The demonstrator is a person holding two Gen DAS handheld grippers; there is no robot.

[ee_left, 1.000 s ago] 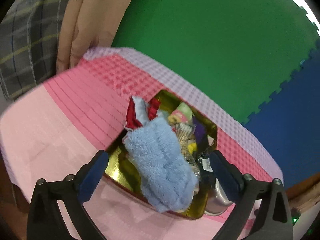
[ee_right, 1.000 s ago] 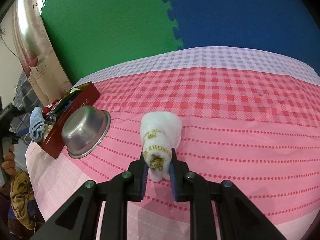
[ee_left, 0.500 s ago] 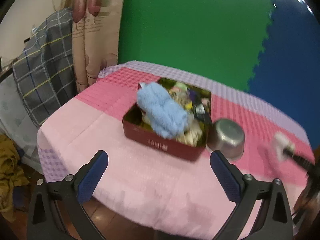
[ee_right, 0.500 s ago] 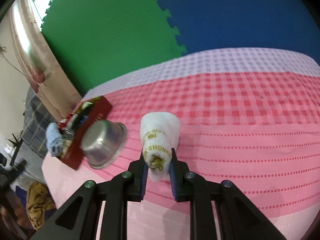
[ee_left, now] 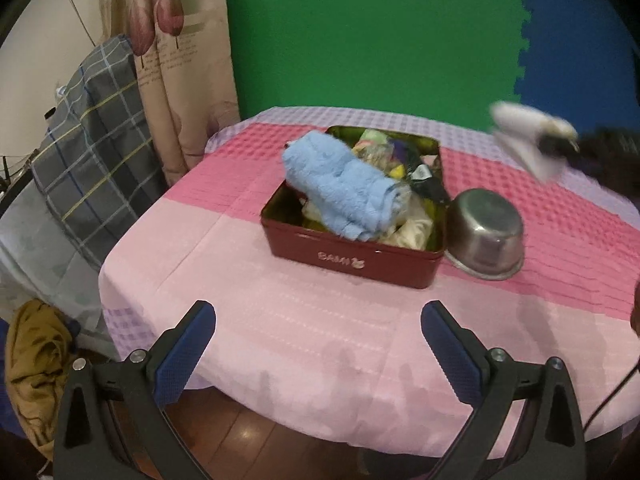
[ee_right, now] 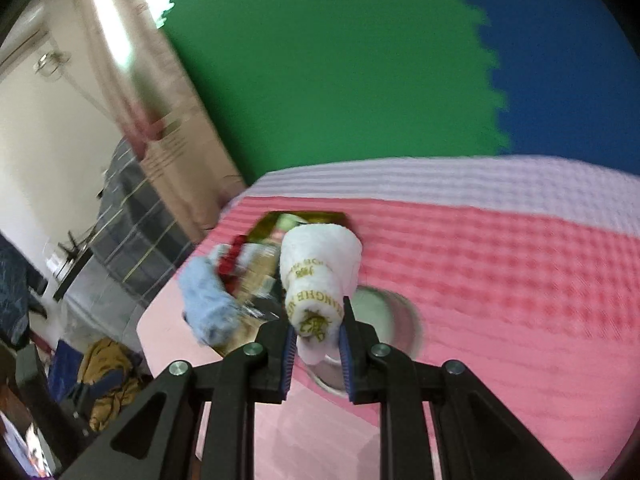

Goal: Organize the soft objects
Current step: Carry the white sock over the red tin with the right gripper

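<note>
Rolled white towel (ee_right: 316,280) clamped in right claw (ee_right: 318,340), long axis along fingers, red tin (ee_left: 352,256) ahead-left below it; left claw (ee_left: 320,344) wide, empty, farther back.

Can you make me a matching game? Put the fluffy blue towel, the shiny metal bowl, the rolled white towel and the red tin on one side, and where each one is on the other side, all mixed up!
Things:
1. fluffy blue towel
2. shiny metal bowl
3. rolled white towel with gold lettering
4. dark red tin box

Places:
A. upside down on the cloth beside the box
B. pinched in the right gripper
C. draped on top of the box's contents
D. standing on the pink tablecloth

Pairs: 1-C, 2-A, 3-B, 4-D
</note>
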